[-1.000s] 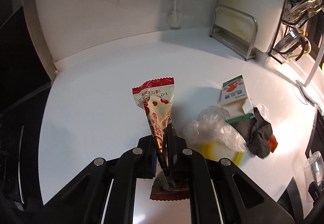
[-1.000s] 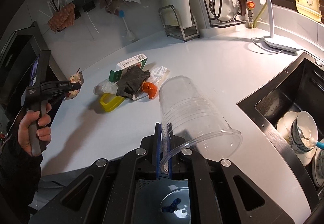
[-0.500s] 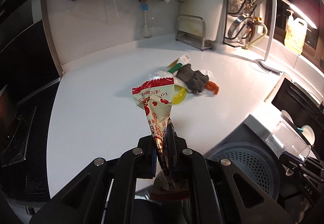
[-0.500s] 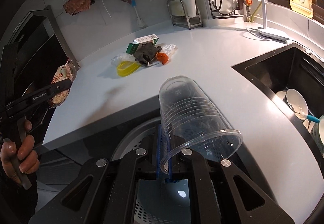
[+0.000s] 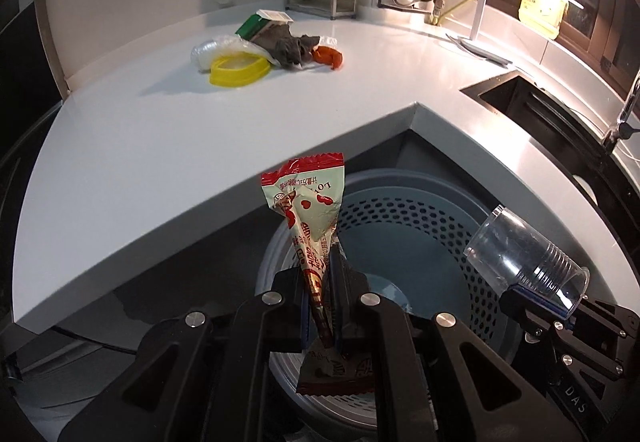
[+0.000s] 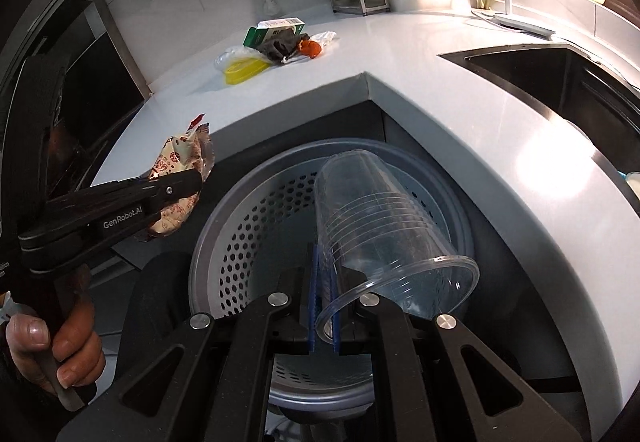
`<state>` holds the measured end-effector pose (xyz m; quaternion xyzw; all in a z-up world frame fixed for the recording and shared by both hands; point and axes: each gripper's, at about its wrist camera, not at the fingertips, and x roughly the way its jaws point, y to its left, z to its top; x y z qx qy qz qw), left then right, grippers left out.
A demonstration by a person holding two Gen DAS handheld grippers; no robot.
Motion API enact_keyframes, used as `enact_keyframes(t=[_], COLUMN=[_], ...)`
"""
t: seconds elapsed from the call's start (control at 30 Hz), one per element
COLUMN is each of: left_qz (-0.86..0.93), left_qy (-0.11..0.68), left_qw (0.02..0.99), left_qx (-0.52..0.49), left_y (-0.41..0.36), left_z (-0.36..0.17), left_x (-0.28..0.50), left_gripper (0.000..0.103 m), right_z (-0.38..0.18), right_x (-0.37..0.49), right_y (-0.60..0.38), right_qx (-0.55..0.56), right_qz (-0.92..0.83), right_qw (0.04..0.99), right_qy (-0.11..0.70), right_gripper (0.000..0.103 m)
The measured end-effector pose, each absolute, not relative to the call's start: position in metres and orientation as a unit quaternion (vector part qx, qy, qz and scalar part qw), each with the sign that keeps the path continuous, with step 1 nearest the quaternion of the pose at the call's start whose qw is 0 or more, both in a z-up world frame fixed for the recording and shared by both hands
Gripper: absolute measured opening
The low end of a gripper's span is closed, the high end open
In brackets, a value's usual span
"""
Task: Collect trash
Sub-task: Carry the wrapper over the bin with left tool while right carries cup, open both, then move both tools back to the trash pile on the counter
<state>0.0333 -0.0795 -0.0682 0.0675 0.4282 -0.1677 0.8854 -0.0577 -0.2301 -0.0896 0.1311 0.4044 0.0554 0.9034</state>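
Hung directly over the perforated grey bin (image 5: 404, 242) — left gripper (image 5: 322, 306) clamped on the snack wrapper (image 5: 308, 210), right gripper (image 6: 324, 322) pinching the clear cup (image 6: 380, 226) by its rim — both straight above the opening.

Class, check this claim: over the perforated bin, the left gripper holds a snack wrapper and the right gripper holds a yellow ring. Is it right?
One detail is wrong. The right gripper is shut on a clear plastic cup, not the yellow ring, which lies on the counter; the right wrist view shows this. The left gripper does hold the snack wrapper over the perforated bin.
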Motion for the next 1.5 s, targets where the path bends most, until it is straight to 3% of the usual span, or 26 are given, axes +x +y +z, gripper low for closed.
enact_keyframes(t=[0.43, 0.5, 0.57, 0.6, 0.73, 1.0, 1.17, 1.33, 1.5], left_qz=[-0.166, -0.164, -0.162, -0.160, -0.155, -0.152, -0.142, -0.120, -0.105], left_qy=[0.449, 0.453, 0.455, 0.455, 0.449, 0.445, 0.429, 0.404, 0.375], left_qw=[0.875, 0.873, 0.873, 0.873, 0.877, 0.880, 0.890, 0.906, 0.921], left_qx=[0.075, 0.074, 0.075, 0.076, 0.075, 0.073, 0.058, 0.048, 0.036], left_y=[-0.082, -0.081, -0.080, -0.079, -0.077, -0.074, -0.066, -0.055, -0.039], left_z=[-0.085, -0.087, -0.088, -0.088, -0.087, -0.084, -0.077, -0.064, -0.043], left_x=[0.029, 0.030, 0.030, 0.030, 0.028, 0.026, 0.024, 0.025, 0.032], left_gripper=[0.012, 0.013, 0.014, 0.016, 0.056, 0.064, 0.083, 0.093, 0.095], right_z=[-0.105, -0.106, -0.105, -0.104, -0.102, -0.099, -0.096, -0.084, -0.068], right_x=[-0.057, -0.056, -0.057, -0.058, -0.059, -0.062, -0.064, -0.063, -0.056], right_y=[-0.230, -0.232, -0.233, -0.233, -0.236, -0.239, -0.238, -0.234, -0.236], right_qx=[0.146, 0.151, 0.154, 0.153, 0.156, 0.162, 0.157, 0.143, 0.153], right_qz=[0.065, 0.066, 0.065, 0.061, 0.058, 0.055, 0.053, 0.046, 0.050], right_qw=[0.895, 0.894, 0.896, 0.899, 0.902, 0.903, 0.906, 0.917, 0.923], right_qy=[0.416, 0.416, 0.411, 0.407, 0.399, 0.395, 0.388, 0.370, 0.349], right_gripper=[0.006, 0.012, 0.030, 0.034, 0.041, 0.049, 0.055, 0.065, 0.071])
